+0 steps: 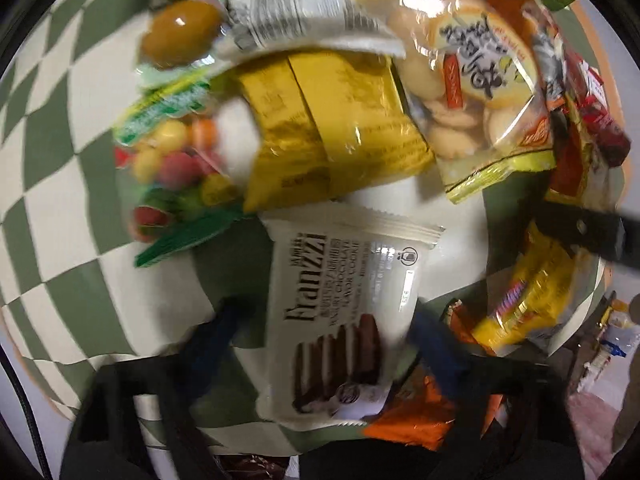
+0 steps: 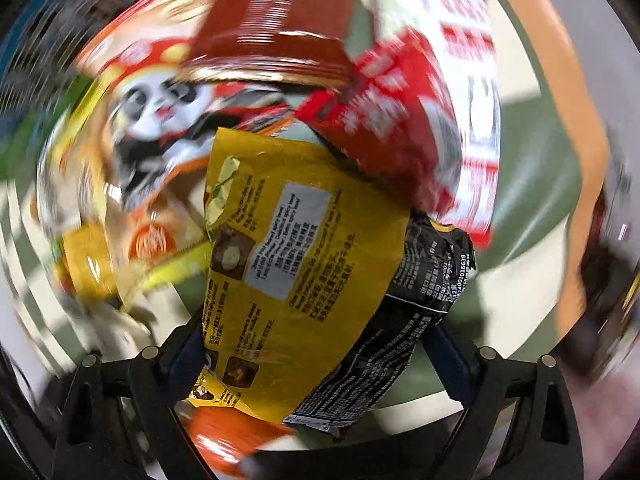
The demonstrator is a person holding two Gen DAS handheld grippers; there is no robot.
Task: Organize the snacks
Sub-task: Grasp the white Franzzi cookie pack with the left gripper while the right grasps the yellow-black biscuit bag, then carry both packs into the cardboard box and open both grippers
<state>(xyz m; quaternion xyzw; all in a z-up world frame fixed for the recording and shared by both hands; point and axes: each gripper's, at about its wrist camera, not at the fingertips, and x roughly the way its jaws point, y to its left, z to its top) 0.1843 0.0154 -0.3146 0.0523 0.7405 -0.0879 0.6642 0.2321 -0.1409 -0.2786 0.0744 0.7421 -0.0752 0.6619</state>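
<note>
Left gripper [image 1: 320, 344] fingers apart around a white Franzzi chocolate cookie packet [image 1: 336, 320]; right gripper [image 2: 316, 356] fingers apart astride a yellow-and-black noodle packet [image 2: 296, 256].

Both wrist views straight down, close

Bright overhead light is glaring off my shiny wrappers. Motion blur is smearing both views, worst as a swirl around my right view's rim. Fisheye bending is warping the edges, with dark corners closing in.
</note>
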